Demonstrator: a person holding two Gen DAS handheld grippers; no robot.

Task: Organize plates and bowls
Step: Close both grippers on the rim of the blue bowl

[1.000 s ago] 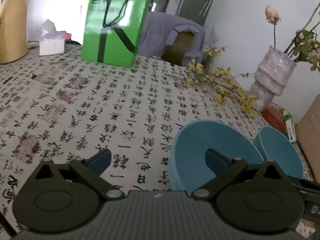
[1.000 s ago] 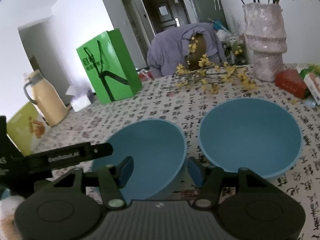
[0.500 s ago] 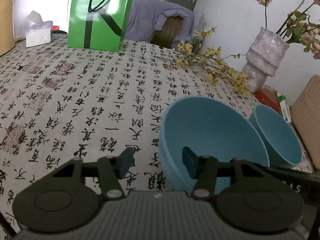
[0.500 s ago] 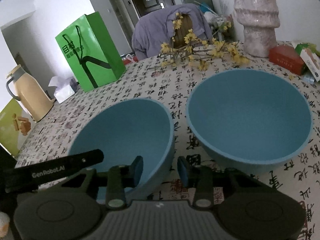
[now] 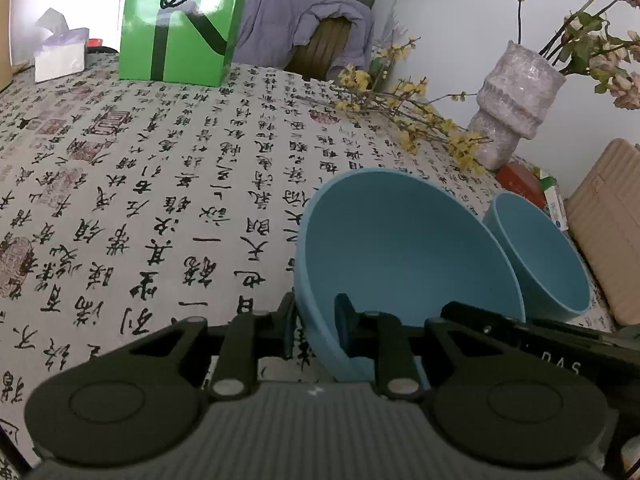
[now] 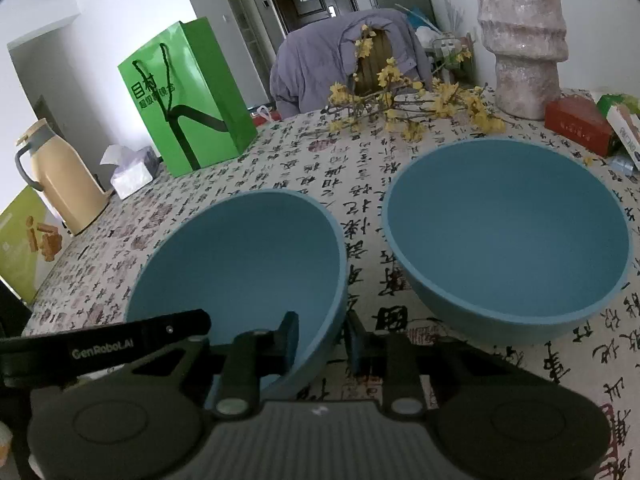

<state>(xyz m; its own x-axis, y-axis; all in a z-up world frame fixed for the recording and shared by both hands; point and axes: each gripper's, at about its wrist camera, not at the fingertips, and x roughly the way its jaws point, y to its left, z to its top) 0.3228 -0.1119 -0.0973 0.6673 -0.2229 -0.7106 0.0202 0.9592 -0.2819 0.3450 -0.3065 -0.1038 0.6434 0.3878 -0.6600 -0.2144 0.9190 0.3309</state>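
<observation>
Two blue bowls stand side by side on the calligraphy-print tablecloth. The nearer bowl [image 5: 400, 248] [image 6: 240, 264] looks tipped toward me. My left gripper [image 5: 316, 326] straddles its near left rim, one pad outside and one inside. Its jaws are closing and the pads sit against the wall. My right gripper [image 6: 322, 338] straddles the same bowl's near right rim in the same way, jaws also closing, pads on the wall. The second bowl [image 5: 540, 256] [image 6: 508, 236] sits untouched to the right.
A green paper bag [image 6: 188, 100] and a tissue box [image 5: 60, 56] stand at the far side. A stone-look vase [image 6: 524, 36], yellow flower branches [image 6: 412, 108] and a red box [image 6: 576, 124] sit behind the bowls. A cream jug [image 6: 60, 184] stands at the left.
Both grippers' jaws have narrowed from open down onto the near bowl's rim, the left from very wide. Both cameras have dipped closer to the bowl.
</observation>
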